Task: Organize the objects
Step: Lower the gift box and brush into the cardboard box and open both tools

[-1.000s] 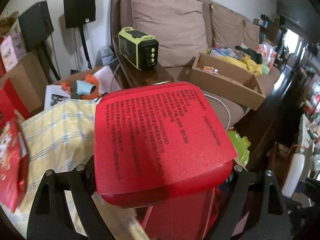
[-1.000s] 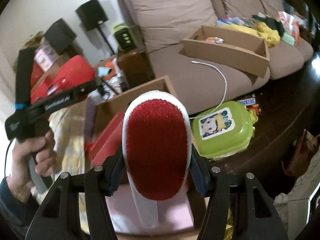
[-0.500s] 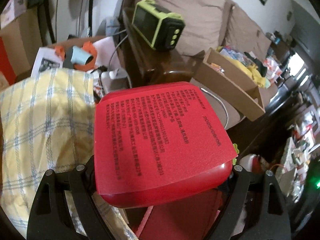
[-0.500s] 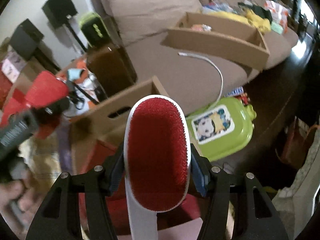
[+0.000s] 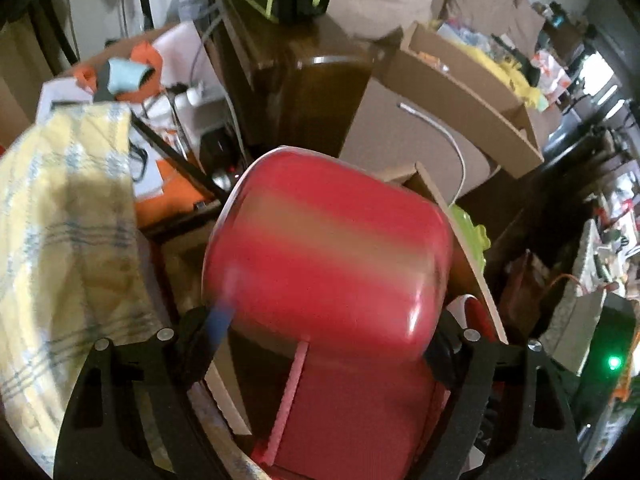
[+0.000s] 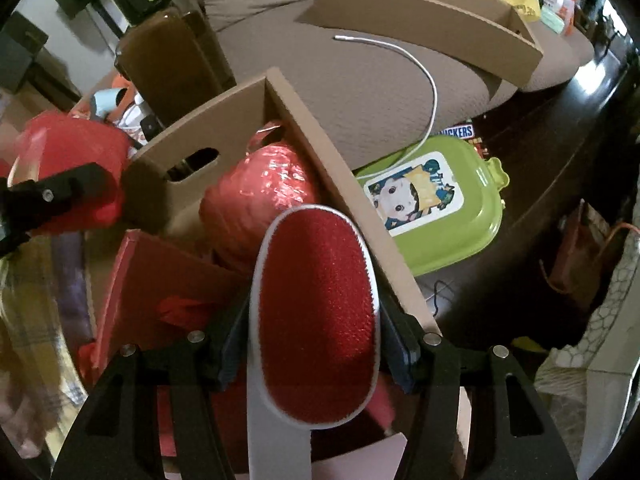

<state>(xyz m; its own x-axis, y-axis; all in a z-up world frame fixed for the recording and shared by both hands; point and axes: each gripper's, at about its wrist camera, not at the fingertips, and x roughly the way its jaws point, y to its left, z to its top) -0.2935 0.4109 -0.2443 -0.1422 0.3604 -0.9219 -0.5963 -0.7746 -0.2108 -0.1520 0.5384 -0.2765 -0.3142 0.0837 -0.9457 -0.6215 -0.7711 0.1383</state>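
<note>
Left tongs (image 5: 324, 340) clamped on red pouch (image 5: 324, 256), now swung over cardboard box (image 6: 240, 120); right tongs (image 6: 316, 364) clamped on lint brush (image 6: 316, 312); drop-off judged near.

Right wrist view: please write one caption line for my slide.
Right gripper holds a red lint brush over a cardboard box of red items.

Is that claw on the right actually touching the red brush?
Touching. The right wrist view shows the right claw with its blue finger pads pressed against both white edges of the red lint brush, no gap.
</note>
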